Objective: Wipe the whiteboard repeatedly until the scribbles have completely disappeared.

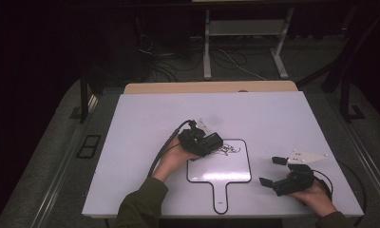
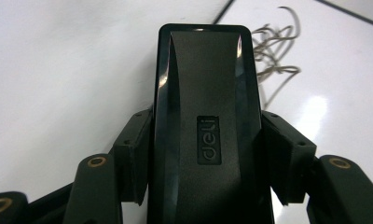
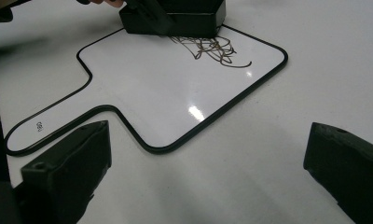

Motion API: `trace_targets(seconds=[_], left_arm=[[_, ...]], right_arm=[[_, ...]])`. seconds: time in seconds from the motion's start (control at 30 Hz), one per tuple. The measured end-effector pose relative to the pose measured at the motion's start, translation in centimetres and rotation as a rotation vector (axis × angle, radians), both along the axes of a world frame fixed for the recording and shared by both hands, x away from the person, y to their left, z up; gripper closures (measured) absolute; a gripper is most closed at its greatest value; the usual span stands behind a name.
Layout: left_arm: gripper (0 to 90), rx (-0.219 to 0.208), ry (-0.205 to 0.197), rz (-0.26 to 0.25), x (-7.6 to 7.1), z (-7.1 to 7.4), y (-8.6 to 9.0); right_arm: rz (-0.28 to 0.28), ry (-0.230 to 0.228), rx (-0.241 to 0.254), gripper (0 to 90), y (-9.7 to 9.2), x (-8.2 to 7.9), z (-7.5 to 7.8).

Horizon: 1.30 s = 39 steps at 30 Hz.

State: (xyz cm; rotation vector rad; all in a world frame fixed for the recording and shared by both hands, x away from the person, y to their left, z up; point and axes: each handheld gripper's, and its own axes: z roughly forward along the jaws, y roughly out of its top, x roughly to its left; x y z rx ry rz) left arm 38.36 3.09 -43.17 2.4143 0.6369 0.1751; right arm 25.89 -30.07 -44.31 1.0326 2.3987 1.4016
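- Two risks up front: loose paddle-shaped whiteboard [image 1: 226, 168] at table's [image 1: 145, 118] near edge, unpinned, liable to slide under wiping pressure.
- Right gripper [image 1: 271, 171] idle by near right corner, jaws wide apart on nothing, too far off to steady anything.
- Left gripper [image 1: 204, 142] clamped on black eraser [image 2: 208, 126], pressed at board's far left corner.
- Beyond, scribble [image 1: 226, 149] mostly unwiped; smearing likely if tilted.
- Farther: bare tabletop, no obstruction.

Black eraser [image 2: 205, 126] with glossy edges, matte centre; white paddle board [image 3: 175, 93] with black rim; dark brownish scribble [image 3: 212, 49] upper centre; white table [image 1: 145, 118]; black grippers.
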Motion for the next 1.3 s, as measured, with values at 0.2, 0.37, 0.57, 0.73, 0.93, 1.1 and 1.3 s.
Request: trace_targets(seconds=[0.2, 0.37, 0.57, 0.73, 0.93, 1.1, 1.3], left_arm=[[39.3, 0.006, -0.007, 0.009, 0.3, 0.0, 0.4], [39.3, 0.024, -0.019, 0.053, 0.9, 0.1, 1.5], [39.3, 0.024, -0.018, 0.069, 1.1, 0.1, 1.9], [39.3, 0.015, -0.010, 0.019, 0.2, 0.1, 0.2], [39.3, 0.018, -0.005, -0.036, -0.7, 0.1, -1.4], [39.3, 0.019, -0.002, -0.020, -0.2, 0.1, -1.0], [39.3, 0.024, -0.010, 0.051, 0.8, 0.1, 1.0]], right_arm=[[-0.004, -0.002, -0.001, 0.0, -0.1, 0.0, 0.0], [-0.005, -0.004, -0.001, 0.0, -0.1, 0.0, 0.0], [-0.004, -0.003, -0.002, 0.0, -0.1, 0.0, 0.0], [-0.001, 0.000, -0.002, 0.0, 0.0, 0.0, 0.0], [-0.001, 0.000, -0.002, 0.0, 0.0, 0.0, 0.0], [-0.004, -0.002, -0.002, 0.0, -0.1, 0.0, 0.0], [-0.005, -0.001, -0.002, 0.0, -0.1, 0.0, 0.0]])
